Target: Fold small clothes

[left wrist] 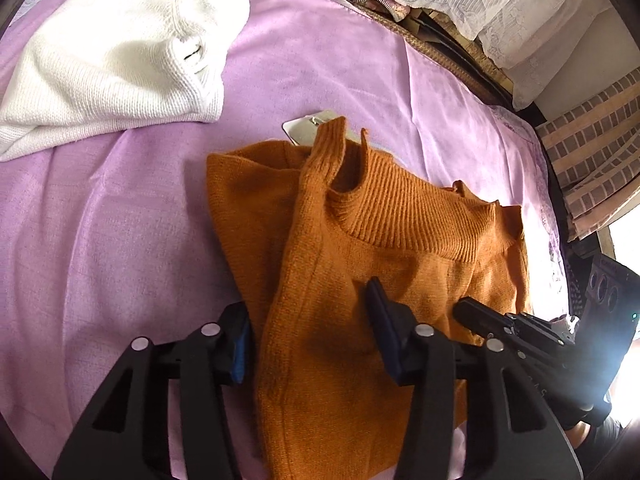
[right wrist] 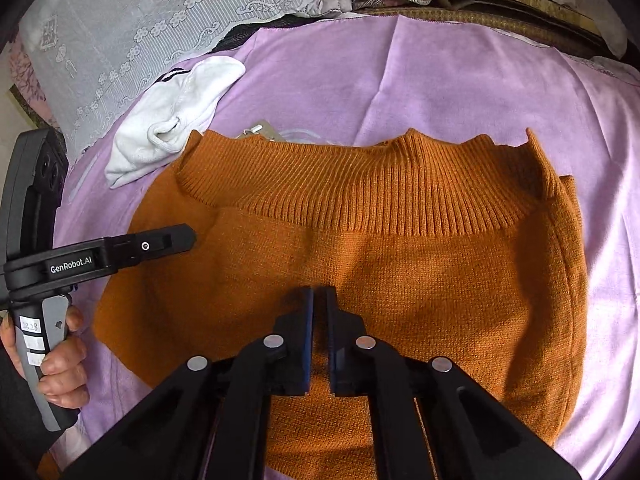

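Sweater (right wrist: 400,280): orange knit, ribbed collar band, folded into a rough rectangle, lying flat on the lilac sheet (right wrist: 440,80). The sheet is smooth woven cloth with soft creases. A card tag (left wrist: 308,128) protrudes from under the far edge of the sweater. A white knit garment (left wrist: 112,64), crumpled, lies on the sheet just beyond the sweater's far left corner.

Left gripper (left wrist: 308,320): black frame, blue pads, fingers part spread, straddling the sweater's left side; whether the pads press the knit cannot be told.

Right gripper (right wrist: 318,300): pads pressed nearly together, pinching a thin ridge of the sweater's knit near its middle.
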A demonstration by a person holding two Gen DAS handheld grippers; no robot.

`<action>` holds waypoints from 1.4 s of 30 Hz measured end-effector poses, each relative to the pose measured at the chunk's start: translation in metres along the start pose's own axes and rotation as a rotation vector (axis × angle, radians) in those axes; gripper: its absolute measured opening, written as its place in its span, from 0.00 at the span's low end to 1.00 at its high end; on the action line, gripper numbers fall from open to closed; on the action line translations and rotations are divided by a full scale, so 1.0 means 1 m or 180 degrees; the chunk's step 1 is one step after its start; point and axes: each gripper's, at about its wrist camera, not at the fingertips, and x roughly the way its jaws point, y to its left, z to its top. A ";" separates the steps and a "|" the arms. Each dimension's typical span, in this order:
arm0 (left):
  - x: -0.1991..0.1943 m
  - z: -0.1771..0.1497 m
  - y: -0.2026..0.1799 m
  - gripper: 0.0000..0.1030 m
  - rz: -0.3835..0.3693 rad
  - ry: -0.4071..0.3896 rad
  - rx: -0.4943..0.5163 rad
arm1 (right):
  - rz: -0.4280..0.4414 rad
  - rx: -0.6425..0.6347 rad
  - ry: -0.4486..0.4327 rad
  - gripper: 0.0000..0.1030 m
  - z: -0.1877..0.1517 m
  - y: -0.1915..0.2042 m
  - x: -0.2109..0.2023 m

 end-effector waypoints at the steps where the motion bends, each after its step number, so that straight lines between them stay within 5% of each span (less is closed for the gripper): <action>1: -0.002 0.000 -0.001 0.40 0.0013 0.0000 0.0010 | 0.0008 -0.0003 -0.0019 0.05 -0.001 0.000 0.000; 16: -0.001 0.001 0.000 0.50 0.0201 0.0096 -0.0051 | 0.0525 0.0728 0.0049 0.04 -0.005 -0.041 -0.010; 21: -0.015 -0.002 -0.002 0.49 0.0288 0.0036 0.0008 | 0.0555 0.0491 -0.0078 0.09 -0.006 -0.025 -0.029; 31: -0.013 -0.008 0.001 0.56 0.0452 0.0100 -0.0043 | 0.0682 0.0491 0.0179 0.08 -0.044 -0.019 -0.020; 34: -0.023 -0.007 -0.003 0.56 0.0534 0.0064 0.0008 | 0.0643 0.0581 -0.0111 0.15 -0.037 -0.037 -0.047; 38: -0.048 -0.006 -0.011 0.56 0.0652 -0.0162 0.0092 | 0.0426 0.0886 -0.0507 0.40 -0.032 -0.086 -0.080; 42: -0.063 -0.006 -0.031 0.56 0.0619 -0.0323 0.0244 | 0.0389 0.1279 -0.0457 0.46 -0.035 -0.137 -0.074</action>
